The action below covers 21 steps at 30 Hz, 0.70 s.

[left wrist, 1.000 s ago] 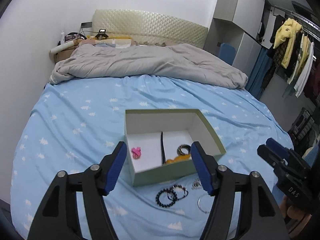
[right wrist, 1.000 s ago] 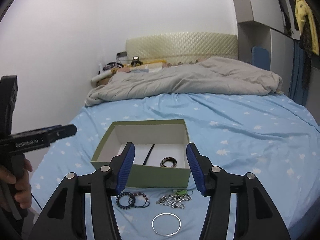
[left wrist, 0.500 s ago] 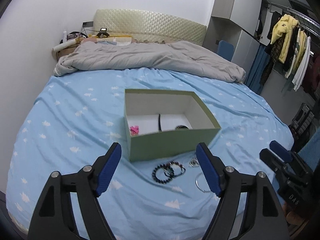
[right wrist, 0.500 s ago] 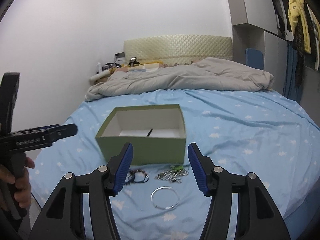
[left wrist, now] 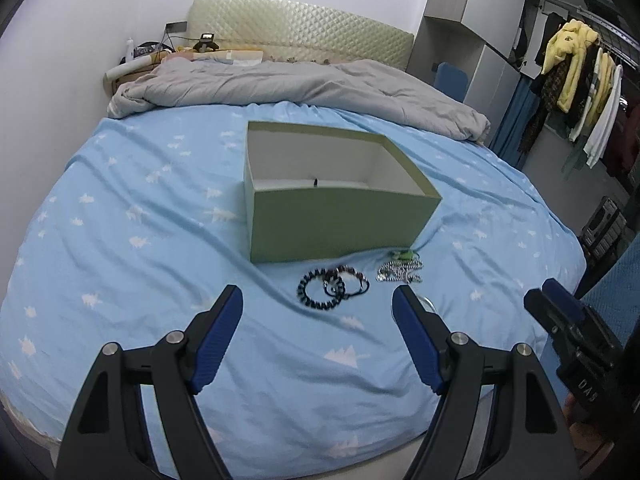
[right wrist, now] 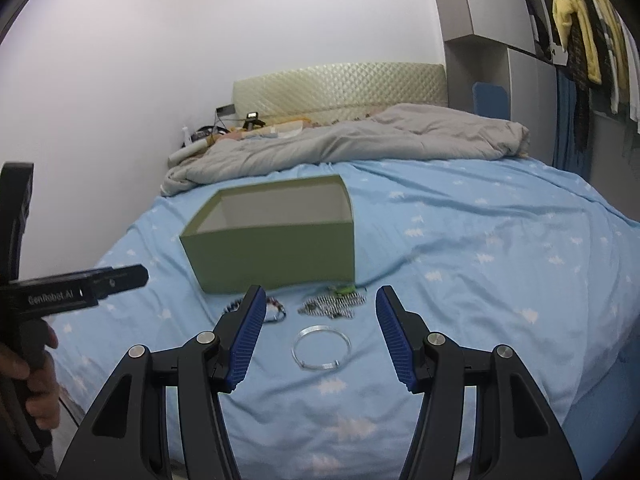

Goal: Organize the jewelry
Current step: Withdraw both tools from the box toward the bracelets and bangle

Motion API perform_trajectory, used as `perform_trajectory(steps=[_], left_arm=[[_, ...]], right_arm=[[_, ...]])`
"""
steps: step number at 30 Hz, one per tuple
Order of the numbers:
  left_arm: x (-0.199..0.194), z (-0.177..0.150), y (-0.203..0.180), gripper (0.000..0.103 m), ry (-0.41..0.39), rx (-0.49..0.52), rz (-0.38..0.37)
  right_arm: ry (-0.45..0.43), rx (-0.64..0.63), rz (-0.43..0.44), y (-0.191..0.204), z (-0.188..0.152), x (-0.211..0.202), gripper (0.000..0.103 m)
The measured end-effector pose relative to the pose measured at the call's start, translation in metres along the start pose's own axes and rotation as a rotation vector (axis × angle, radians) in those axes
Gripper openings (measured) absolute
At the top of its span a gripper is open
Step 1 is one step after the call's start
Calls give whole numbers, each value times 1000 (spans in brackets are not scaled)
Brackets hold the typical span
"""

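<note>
A: Why do both tools hover off the bed's near edge?
B: The left gripper (left wrist: 318, 312) and right gripper (right wrist: 320, 320) stand apart, empty; beaded bracelets (left wrist: 332, 286), chain (right wrist: 334, 304) and bangle (right wrist: 321, 347) lie just before the green box (left wrist: 340, 220), awaiting pickup.

Matt green cardboard box (left wrist: 336, 222) on soft, creased cotton bedsheet (left wrist: 140, 264); shiny metal bangle (right wrist: 321, 347) between the right hand-held gripper (right wrist: 320, 334) fingers' ribbed blue rubbery pads (right wrist: 246, 340); glossy beaded bracelets (left wrist: 332, 288) ahead
</note>
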<state>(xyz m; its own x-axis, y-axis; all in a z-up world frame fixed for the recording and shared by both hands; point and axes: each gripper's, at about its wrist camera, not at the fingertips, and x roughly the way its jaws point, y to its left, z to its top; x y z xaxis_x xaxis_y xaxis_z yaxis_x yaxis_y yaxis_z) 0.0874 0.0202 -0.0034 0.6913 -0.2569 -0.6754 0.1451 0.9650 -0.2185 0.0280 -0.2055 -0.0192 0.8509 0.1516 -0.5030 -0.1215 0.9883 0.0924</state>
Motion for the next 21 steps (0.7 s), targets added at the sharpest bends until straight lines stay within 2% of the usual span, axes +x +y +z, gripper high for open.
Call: perform_trajectory(steps=[9, 18, 21], left_arm=[[19, -22, 1, 77, 77, -32, -21], [36, -26, 12, 77, 100, -52, -16], [49, -27, 16, 70, 120, -56, -7]], right_arm=[[55, 1, 7, 0, -21, 7, 55], [93, 3, 0, 0, -29, 30, 55], [104, -2, -2, 0, -33, 41, 55]])
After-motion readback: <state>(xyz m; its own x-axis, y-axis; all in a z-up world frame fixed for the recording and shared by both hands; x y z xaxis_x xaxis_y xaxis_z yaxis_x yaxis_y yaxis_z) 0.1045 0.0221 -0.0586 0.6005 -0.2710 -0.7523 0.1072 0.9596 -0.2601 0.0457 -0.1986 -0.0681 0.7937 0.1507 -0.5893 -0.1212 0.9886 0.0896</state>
